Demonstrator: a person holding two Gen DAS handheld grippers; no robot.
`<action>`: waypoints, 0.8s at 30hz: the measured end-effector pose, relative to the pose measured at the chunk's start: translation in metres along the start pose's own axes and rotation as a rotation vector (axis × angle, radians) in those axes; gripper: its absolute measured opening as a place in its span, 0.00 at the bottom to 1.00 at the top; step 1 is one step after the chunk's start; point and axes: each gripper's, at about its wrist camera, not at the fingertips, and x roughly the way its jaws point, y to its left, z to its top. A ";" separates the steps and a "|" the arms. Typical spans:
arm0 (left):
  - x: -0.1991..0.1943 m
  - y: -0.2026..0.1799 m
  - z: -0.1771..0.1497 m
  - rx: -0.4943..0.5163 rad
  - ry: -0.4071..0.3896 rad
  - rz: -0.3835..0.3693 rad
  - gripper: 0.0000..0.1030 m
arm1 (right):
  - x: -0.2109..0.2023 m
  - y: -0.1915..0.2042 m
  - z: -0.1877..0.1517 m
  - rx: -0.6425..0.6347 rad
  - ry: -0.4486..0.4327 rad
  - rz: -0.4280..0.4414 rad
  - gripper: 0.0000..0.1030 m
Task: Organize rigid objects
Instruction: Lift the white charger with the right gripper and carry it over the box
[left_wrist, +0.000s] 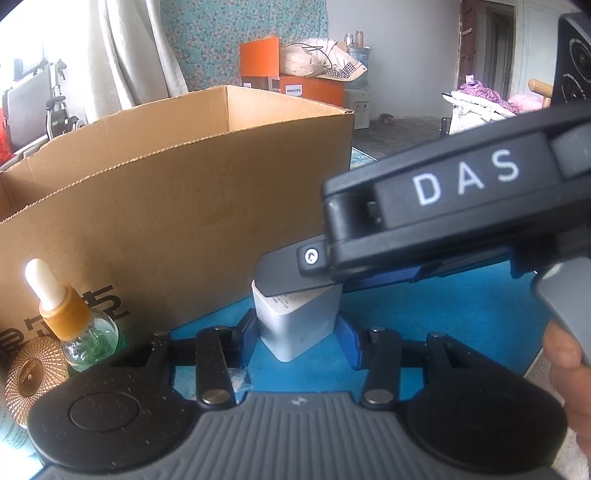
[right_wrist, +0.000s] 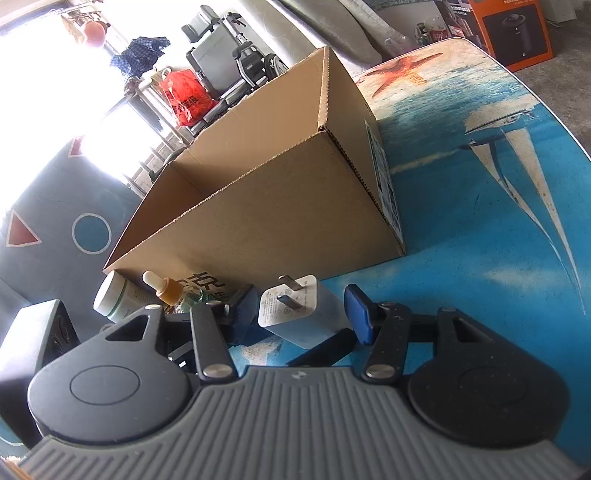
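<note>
Your left gripper (left_wrist: 297, 334) is clenched on the white charger (left_wrist: 295, 325): in the left wrist view its two blue pads press the charger's flanks, one at 9 o'clock and one at 3 o'clock. The charger sits at the centre of that view, over the blue table (left_wrist: 461, 317), just in front of the open cardboard box (left_wrist: 177, 206) that fills the view from 10 to 12 o'clock. Whether the charger's base rests on the table you cannot tell from here. Your right gripper (right_wrist: 301, 310) reaches in from 2 o'clock, one dark finger lying across the charger's top. In the right wrist view the charger leans, its two metal prongs pointing toward 11 o'clock. There the right gripper is released: its jaws straddle the body, the 3 o'clock pad stands just clear of the charger and the 9 o'clock pad sits close beside it. Part of your hand (left_wrist: 565, 354) shows at 4 o'clock in the left wrist view, behind the right gripper's grey handle. A dropper bottle (left_wrist: 74, 317) with an amber collar stands at 9 o'clock of the charger, against the box wall, and a ribbed copper lid (left_wrist: 35, 373) lies at 8 o'clock, touching the bottle. In the right wrist view a white-capped jar (right_wrist: 110, 299) lies on its side at the foot of the box, at 9 o'clock of the dropper bottle.
</note>
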 end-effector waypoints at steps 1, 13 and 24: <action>0.000 0.000 -0.001 -0.001 -0.002 0.001 0.45 | 0.002 -0.001 0.000 0.007 0.004 0.001 0.50; -0.003 -0.002 0.000 -0.010 -0.005 -0.003 0.45 | -0.001 -0.007 -0.006 0.059 -0.011 0.004 0.41; -0.034 -0.013 0.007 0.013 -0.033 0.008 0.45 | -0.030 0.008 -0.009 0.047 -0.049 0.008 0.36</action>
